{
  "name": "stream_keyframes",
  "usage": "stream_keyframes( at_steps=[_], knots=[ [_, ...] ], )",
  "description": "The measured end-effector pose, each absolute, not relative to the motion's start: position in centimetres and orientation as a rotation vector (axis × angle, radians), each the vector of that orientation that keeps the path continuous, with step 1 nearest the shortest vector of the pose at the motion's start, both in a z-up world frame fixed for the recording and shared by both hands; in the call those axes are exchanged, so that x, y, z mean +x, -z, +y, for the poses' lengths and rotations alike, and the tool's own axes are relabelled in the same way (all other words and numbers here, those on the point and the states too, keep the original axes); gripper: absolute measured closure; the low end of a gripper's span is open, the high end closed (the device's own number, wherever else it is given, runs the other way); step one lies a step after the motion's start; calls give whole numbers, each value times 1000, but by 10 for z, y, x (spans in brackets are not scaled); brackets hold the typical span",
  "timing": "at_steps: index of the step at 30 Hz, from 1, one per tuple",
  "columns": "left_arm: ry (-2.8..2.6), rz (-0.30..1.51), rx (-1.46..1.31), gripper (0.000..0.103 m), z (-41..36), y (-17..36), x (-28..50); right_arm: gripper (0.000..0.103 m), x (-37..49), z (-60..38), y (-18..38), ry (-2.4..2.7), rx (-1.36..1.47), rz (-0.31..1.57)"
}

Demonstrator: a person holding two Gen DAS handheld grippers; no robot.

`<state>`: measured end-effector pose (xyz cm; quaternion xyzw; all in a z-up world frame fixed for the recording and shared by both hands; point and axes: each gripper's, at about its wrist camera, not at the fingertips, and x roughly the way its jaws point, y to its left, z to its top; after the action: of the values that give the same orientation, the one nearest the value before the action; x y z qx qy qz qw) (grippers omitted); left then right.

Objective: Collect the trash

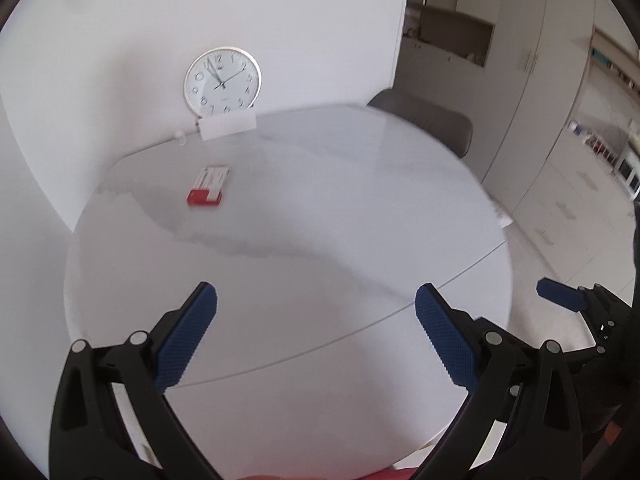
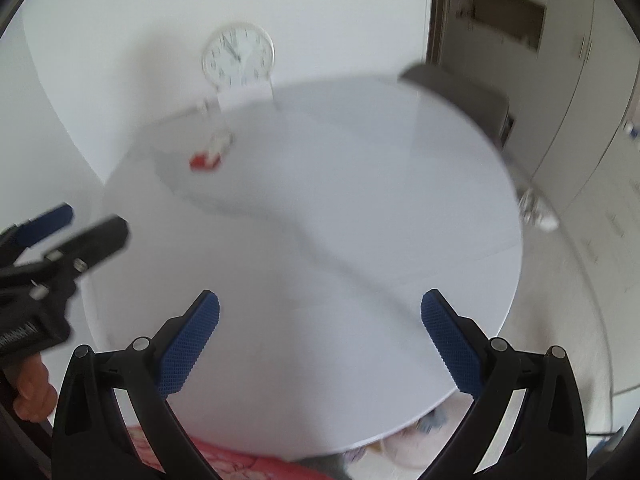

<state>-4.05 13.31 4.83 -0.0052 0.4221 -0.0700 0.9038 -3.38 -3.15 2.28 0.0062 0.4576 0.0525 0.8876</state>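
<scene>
Grippers are both held over the near edge of a round white worktop [image 1: 360, 216], each with its blue-padded fingers spread wide and nothing between them. Going from the left: the left gripper [image 1: 316, 336] hovers above the near part of the worktop, and far ahead of it, toward the back left, lies a small red-and-white box [image 1: 209, 185], flat on the surface and well apart from either gripper; this looks to be the trash the task means. Behind the box a round wall clock [image 1: 223, 82] leans against the wall with a white card [image 1: 228, 125] at its foot. Further right a grey chair back [image 1: 424, 120] shows past the far rim, and the right gripper [image 2: 320, 340] hangs beside the left one, equally wide. No bin or bag can be made out, so where trash is gathered cannot be told. As a judgement, the step in hand is the approach to the box: closing on it calls for a long reach forward and left, then fingers set astride its narrow sides. Printing on the box is too blurred to read; only the clock's numerals are legible.
</scene>
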Motion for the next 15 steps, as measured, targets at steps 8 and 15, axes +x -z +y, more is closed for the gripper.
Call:
stream_keyframes(
  at_steps=[8, 15],
  knots=[
    [190, 841, -73, 8, 118, -72, -32, 3, -35, -49, -65, -18, -37, 842],
    [145, 850, -93, 8, 118, -67, -33, 3, -32, -60, -54, -40, -21, 872]
  ],
)
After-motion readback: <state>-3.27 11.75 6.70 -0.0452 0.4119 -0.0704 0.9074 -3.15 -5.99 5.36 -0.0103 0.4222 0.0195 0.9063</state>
